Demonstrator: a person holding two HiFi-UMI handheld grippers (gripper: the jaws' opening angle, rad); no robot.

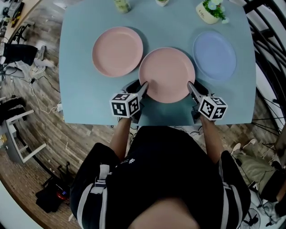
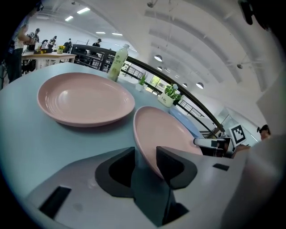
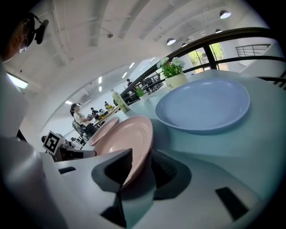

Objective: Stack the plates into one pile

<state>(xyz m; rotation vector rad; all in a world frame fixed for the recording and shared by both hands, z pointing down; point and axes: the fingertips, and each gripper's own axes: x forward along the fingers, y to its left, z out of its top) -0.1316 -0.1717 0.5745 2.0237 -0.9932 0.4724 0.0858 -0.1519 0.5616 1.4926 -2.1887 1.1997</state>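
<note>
The middle pink plate (image 1: 166,74) lies on the table (image 1: 85,80) near its front edge, btwn the other 2 plates. Its left rim sits btwn the jaws of the left gripper (image 1: 144,86), its right rim btwn the jaws of the right gripper (image 1: 191,86). In the left gripper view the jaws stand wide apart. 1 pad overlaps the plate's top face, and a strip of table shows btwn the rim and the other pad, so no squeeze there. In the right gripper view the jaws are also apart w/ the rim btwn them. 1 pad covers part of the top face, the ribbed pad sits just beyond the rim in shadow, and whether either pad touches is hard to make out.

The left pink plate (image 1: 117,51) lies flat just beside the middle one, rims very close; contact can't be told from the head view. The blue plate (image 1: 214,54) lies apart on the right; in the left gripper view only a sliver of it shows behind the middle plate.

At the table's far edge a potted plant (image 1: 212,11) stands near the blue plate, and a bottle (image 1: 122,5) is cut off by the frame top. The person's dark top (image 1: 170,170) hides part of the table's front edge.
</note>
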